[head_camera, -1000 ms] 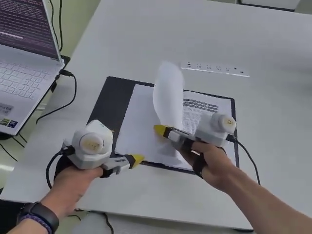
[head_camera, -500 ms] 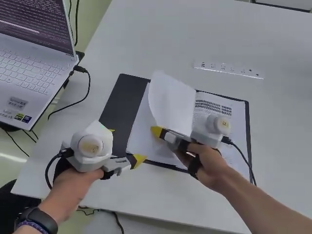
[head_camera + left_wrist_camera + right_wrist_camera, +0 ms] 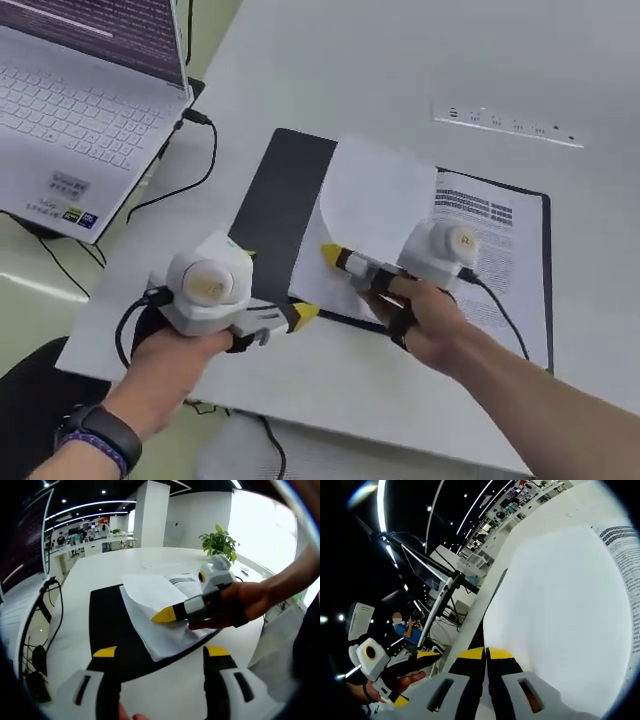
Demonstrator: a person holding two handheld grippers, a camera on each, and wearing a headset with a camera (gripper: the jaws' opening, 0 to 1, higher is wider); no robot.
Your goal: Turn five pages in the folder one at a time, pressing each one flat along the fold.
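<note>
Mid-turn: page (image 3: pixel 385 195) pinched in closed right gripper (image 3: pixel 330 256), arched over folder (image 3: pixel 280 190) left half, not yet flat. Left gripper (image 3: pixel 161 655) wide open, holding nothing, just off folder's near-left edge. Pressing along fold pending; turned-page count unclear.

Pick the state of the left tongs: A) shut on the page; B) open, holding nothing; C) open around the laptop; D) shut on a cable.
B: the left gripper view shows the left tongs wide apart with nothing held between them.
</note>
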